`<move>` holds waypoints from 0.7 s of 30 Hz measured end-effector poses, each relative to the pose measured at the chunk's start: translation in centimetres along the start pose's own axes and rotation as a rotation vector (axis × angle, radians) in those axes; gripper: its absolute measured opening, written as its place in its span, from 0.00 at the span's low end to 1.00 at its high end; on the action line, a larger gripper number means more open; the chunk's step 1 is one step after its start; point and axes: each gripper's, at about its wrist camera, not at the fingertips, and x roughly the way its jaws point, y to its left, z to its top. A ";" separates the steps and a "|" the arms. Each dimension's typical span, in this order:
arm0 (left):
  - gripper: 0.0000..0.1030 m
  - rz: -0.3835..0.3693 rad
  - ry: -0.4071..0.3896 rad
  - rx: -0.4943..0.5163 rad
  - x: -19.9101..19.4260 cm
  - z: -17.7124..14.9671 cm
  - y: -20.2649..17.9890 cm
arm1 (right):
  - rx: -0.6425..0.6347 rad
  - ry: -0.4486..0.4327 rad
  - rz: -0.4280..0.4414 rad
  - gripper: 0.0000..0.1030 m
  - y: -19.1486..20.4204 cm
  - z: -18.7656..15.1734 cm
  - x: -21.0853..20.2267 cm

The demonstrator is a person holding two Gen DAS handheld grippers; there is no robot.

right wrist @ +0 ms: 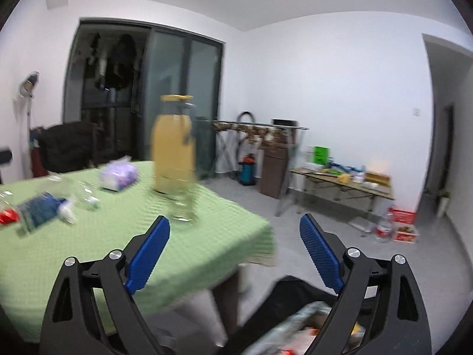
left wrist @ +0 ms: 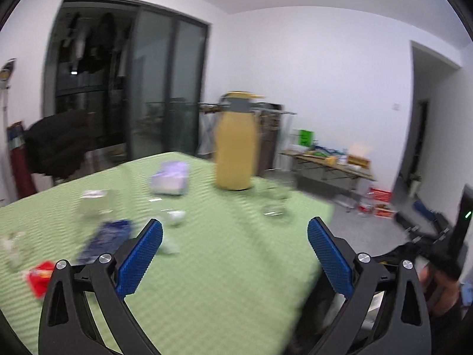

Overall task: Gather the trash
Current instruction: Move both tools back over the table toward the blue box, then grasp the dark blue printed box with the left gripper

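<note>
Both grippers are standing wide w/ nothing btwn the blue pads: left gripper (left wrist: 235,233) is hanging over the green checked tablecloth (left wrist: 221,266), right gripper (right wrist: 235,230) is sitting past the table's near corner, half over cloth, half over grey floor. Frames are blurring, so small stuff is reading soft. Just beyond the left gripper's left finger, a small white crumpled scrap (left wrist: 177,217) is lying on the cloth; beside it to the left, a dark blue wrapper (left wrist: 103,239) is lying flat, and a red wrapper (left wrist: 40,275) is sitting near the cloth's left edge. Further back, a purple-white tissue pack (left wrist: 171,177) is resting near the middle, and a tall yellow bottle (left wrist: 236,145) is standing upright near the far edge, w/ a clear glass (left wrist: 275,204) just in front of it to the right. Below the right gripper, a dark bag (right wrist: 295,295) is gaping open off the table's edge, w/ crumpled packaging (right wrist: 298,325) showing inside. Behind, a low side table (right wrist: 343,186) w/ clutter is standing against the white wall.
</note>
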 end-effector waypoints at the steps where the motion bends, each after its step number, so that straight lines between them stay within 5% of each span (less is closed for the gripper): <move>1: 0.93 0.030 0.004 -0.004 -0.1 -0.2 1.7 | 0.003 0.004 0.020 0.83 1.1 0.2 0.3; 10: 0.93 0.188 0.165 -0.113 3.9 -5.2 15.5 | 0.050 0.090 0.166 0.83 8.0 0.0 3.4; 13: 0.93 0.180 0.239 -0.200 6.0 -6.3 17.4 | 0.023 0.121 0.193 0.83 9.4 -0.6 3.5; 21: 0.92 0.153 0.395 -0.192 11.6 -7.8 18.7 | -0.149 0.182 0.142 0.83 8.8 -3.1 2.4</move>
